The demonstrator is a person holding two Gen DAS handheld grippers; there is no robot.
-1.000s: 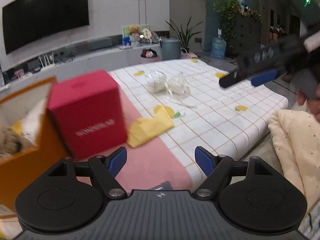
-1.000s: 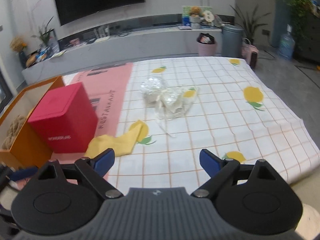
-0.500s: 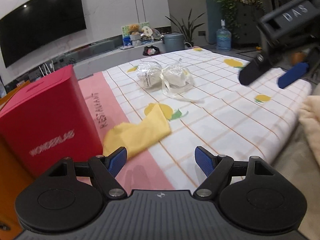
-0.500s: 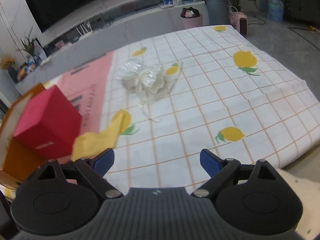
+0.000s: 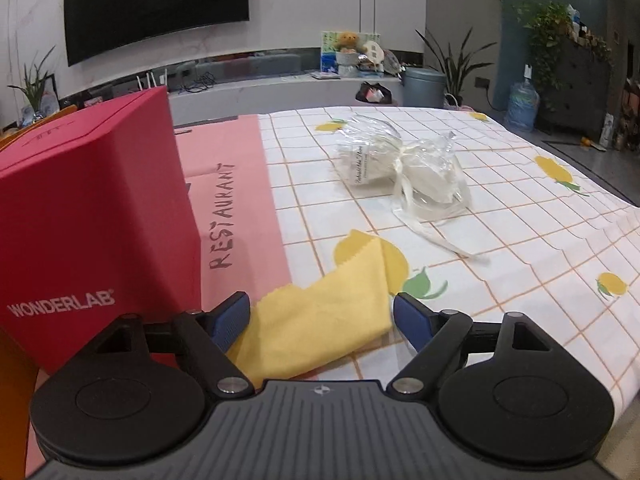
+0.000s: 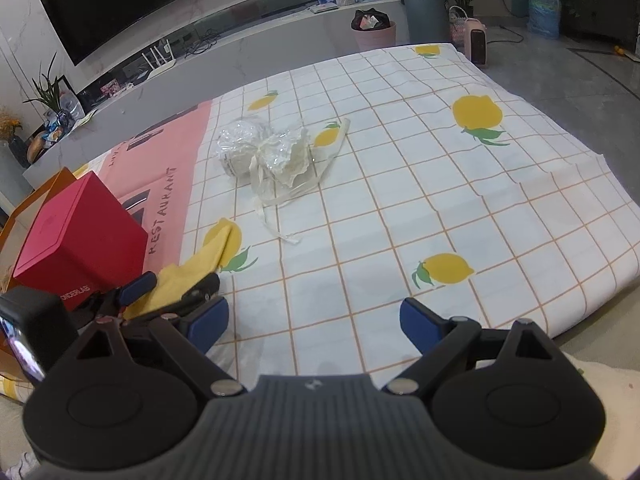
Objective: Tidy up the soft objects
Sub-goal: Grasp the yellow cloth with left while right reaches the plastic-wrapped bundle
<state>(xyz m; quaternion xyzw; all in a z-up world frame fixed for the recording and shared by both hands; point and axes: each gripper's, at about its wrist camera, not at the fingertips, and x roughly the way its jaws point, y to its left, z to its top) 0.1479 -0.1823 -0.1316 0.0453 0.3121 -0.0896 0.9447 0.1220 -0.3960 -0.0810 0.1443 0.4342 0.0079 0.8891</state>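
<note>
At the near left corner of the tablecloth-covered table (image 6: pixel 520 184), left gripper (image 5: pixel 322 314) low, jaws opening wide, straddling the crumpled yellow cloth (image 5: pixel 320 320) without pressing it; likely set for a pinch. Cloth lies just beside the red cardboard box (image 5: pixel 92 232), which stands on the pink strip along the left edge. Right gripper (image 6: pixel 314 322) spread, empty, over bare checked cloth near the front edge, apparently waiting. Toward the middle, well apart, the clear ribbon-tied plastic bags of white stuff (image 6: pixel 264 152) lie untouched.

yellow cloth (image 5: pixel 320 320) | crumpled, flat beside red box | clear-wrapped white bundles (image 5: pixel 400 164) | mid-tablecloth
</note>
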